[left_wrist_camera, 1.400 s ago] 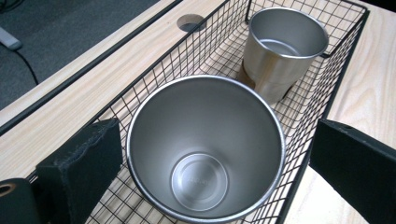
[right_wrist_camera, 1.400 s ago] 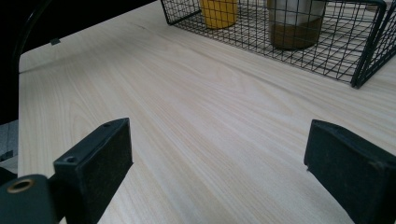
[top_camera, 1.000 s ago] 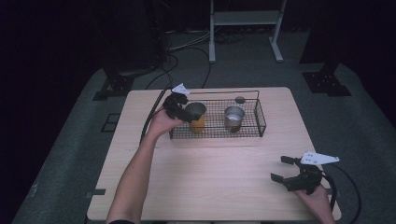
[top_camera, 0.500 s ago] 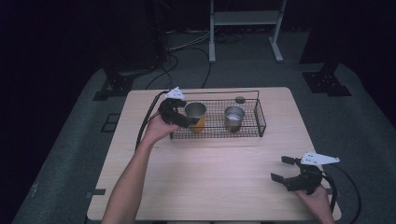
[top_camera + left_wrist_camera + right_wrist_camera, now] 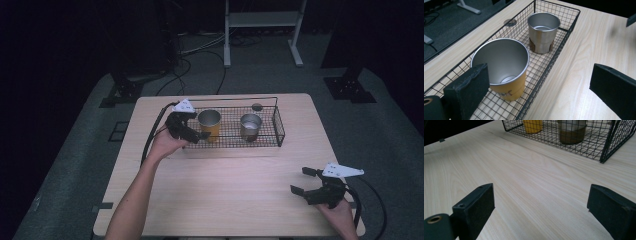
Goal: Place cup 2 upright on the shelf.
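Overhead, pale wood table [image 5: 225, 190]; dark carpeted floor [image 5: 75, 165] around.

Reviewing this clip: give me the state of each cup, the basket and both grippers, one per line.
Yellow cup: upright, empty, in the basket.
Steel cup: upright, empty, in the basket.
Wire basket: on the table, holding both cups.
Left gripper: open, beside the yellow cup, holding nothing.
Right gripper: open, over bare table, holding nothing.

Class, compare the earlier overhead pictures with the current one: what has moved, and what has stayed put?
The left gripper has drawn back from the yellow cup toward the basket's near-left corner, fingers open, holding nothing. The yellow cup, the steel cup, the basket and the right gripper have stayed where they were.
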A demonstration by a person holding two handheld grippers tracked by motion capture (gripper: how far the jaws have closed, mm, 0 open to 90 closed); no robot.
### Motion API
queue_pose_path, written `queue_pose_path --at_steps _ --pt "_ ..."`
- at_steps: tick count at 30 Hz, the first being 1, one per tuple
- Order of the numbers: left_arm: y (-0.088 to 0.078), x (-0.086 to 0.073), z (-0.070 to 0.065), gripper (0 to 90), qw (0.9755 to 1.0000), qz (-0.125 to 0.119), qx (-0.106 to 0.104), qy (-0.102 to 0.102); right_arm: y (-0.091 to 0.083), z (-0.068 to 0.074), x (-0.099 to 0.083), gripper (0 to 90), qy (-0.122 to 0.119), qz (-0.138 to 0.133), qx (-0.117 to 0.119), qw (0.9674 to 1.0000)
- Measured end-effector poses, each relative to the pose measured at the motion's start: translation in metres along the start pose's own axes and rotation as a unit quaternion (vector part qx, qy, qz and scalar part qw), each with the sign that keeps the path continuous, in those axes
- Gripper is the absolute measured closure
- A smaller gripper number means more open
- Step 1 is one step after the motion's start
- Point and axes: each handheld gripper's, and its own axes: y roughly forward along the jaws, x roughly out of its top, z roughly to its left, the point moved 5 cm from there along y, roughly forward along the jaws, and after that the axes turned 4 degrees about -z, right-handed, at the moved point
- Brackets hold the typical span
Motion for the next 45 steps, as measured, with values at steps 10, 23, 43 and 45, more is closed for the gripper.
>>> queue_pose_path --at_steps 10,23,43,45 --pt "-0.013 -0.01 -0.009 1.7 1.0 -0.009 -0.002 0.002 0.002 0.0 0.0 6.9 -0.001 0.002 -0.005 1.0" --pt "-0.025 -0.02 -0.015 1.7 0.9999 -0.01 -0.006 -0.004 0.001 -0.001 0.0 6.9 -0.001 0.002 -0.007 1.0" --pt "-0.049 -0.051 -0.031 1.7 0.9997 -0.019 -0.002 -0.015 0.003 0.0 0.002 6.9 -0.003 -0.002 -0.012 0.9999" --pt "-0.05 -0.055 -0.033 1.7 0.9997 -0.021 -0.001 -0.017 0.003 0.0 0.003 7.0 -0.005 -0.003 -0.013 0.9999"
